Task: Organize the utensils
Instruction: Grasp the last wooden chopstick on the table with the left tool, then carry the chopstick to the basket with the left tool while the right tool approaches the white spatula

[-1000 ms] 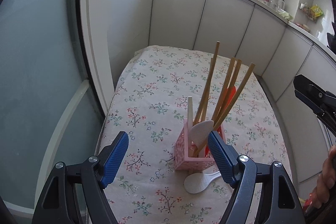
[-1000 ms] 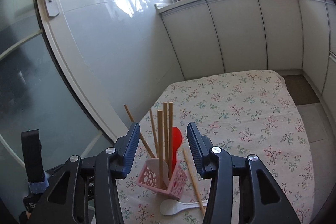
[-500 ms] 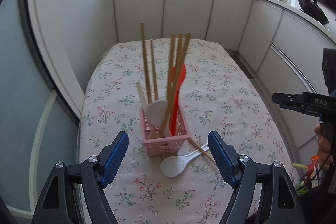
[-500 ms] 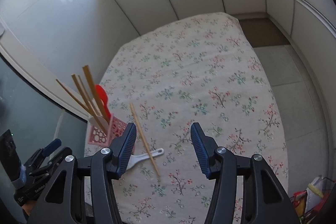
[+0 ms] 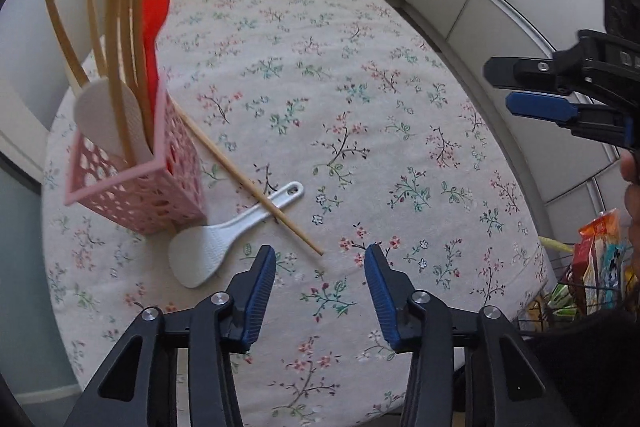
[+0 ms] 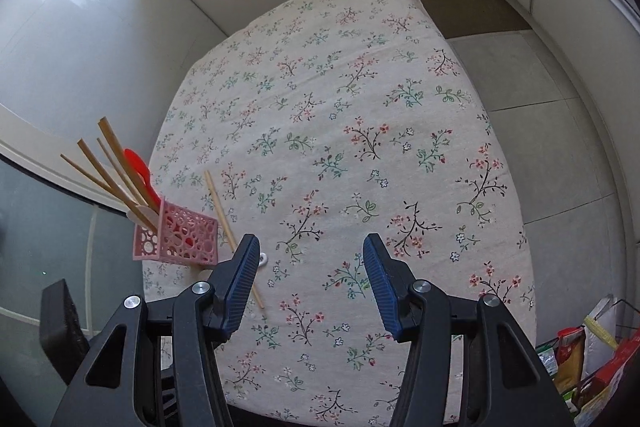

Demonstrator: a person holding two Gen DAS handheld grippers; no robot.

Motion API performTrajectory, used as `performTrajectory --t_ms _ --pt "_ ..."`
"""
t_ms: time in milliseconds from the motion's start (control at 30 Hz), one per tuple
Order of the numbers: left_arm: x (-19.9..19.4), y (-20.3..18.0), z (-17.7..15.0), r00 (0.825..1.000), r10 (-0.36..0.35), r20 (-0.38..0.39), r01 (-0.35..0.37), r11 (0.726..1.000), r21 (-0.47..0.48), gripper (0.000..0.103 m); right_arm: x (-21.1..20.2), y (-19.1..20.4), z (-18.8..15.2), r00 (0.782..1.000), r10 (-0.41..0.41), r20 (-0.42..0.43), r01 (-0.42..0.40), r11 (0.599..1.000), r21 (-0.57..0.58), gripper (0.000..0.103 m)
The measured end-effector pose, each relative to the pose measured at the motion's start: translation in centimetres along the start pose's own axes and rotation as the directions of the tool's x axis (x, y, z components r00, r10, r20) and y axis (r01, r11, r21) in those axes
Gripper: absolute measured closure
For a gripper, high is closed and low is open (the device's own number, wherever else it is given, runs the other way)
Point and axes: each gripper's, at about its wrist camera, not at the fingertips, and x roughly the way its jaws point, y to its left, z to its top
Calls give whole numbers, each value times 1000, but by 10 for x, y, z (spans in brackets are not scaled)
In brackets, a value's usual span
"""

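A pink perforated basket point(image 5: 136, 183) stands near the left edge of the flowered table point(image 5: 360, 107). It holds several wooden chopsticks, a red spoon point(image 5: 154, 11) and a white rice paddle point(image 5: 106, 115). Beside it a second white rice paddle point(image 5: 224, 235) lies flat with a loose chopstick point(image 5: 248, 183) across its handle. My left gripper point(image 5: 320, 269) hovers just past the chopstick's tip, its jaws closing with nothing between them. My right gripper point(image 6: 310, 247) is open and empty above the cloth, right of the basket point(image 6: 180, 239) and the loose chopstick point(image 6: 224, 215). It also shows as the right gripper point(image 5: 504, 87) at the left view's right edge.
White cabinets ring the far and right sides of the table. A glass door stands to the left. Snack bags point(image 6: 580, 359) sit in a wire rack on the floor at the table's near right corner. A person's hand point(image 5: 632, 183) shows at the right edge.
Both grippers have tipped down and come closer to the cloth. The left jaws have narrowed and now sit near the loose chopstick's tip. The basket has slid to the left of both views.
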Motion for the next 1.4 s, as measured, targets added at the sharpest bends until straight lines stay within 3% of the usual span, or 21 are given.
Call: performTrajectory --t_ms 133,233,367,433,633,833,1033,1267,1400 --pt "35 6 3 998 10 -59 -16 995 -96 77 2 -8 -1 1000 -10 -12 10 1000 2 46" --pt "48 8 4 998 24 -63 -33 990 -137 79 1 -13 -2 1000 -14 -16 14 1000 2 46" --pt "58 10 5 997 37 -75 -49 986 -161 80 -2 -18 -1 1000 -12 -13 12 1000 9 46" --pt "63 10 6 996 38 -81 -51 985 -167 88 -2 -19 -1 1000 -10 -13 10 1000 11 46" --pt "51 15 2 996 65 -63 -74 986 -151 99 -3 -18 -2 1000 -9 -14 9 1000 5 46" --pt "-2 3 -2 991 121 62 -120 993 -19 99 -3 -14 -1 1000 -4 -11 4 1000 5 46" --pt "-47 5 4 975 122 184 -127 992 17 99 2 -6 -1 1000 -3 -20 2 1000 -5 46" --pt "-93 12 7 933 122 338 -137 990 19 99 10 1 -2 999 -8 -34 8 1000 -16 46" --pt "-111 12 6 897 111 428 -133 991 23 99 16 6 -2 999 -14 -46 12 1000 -26 46"
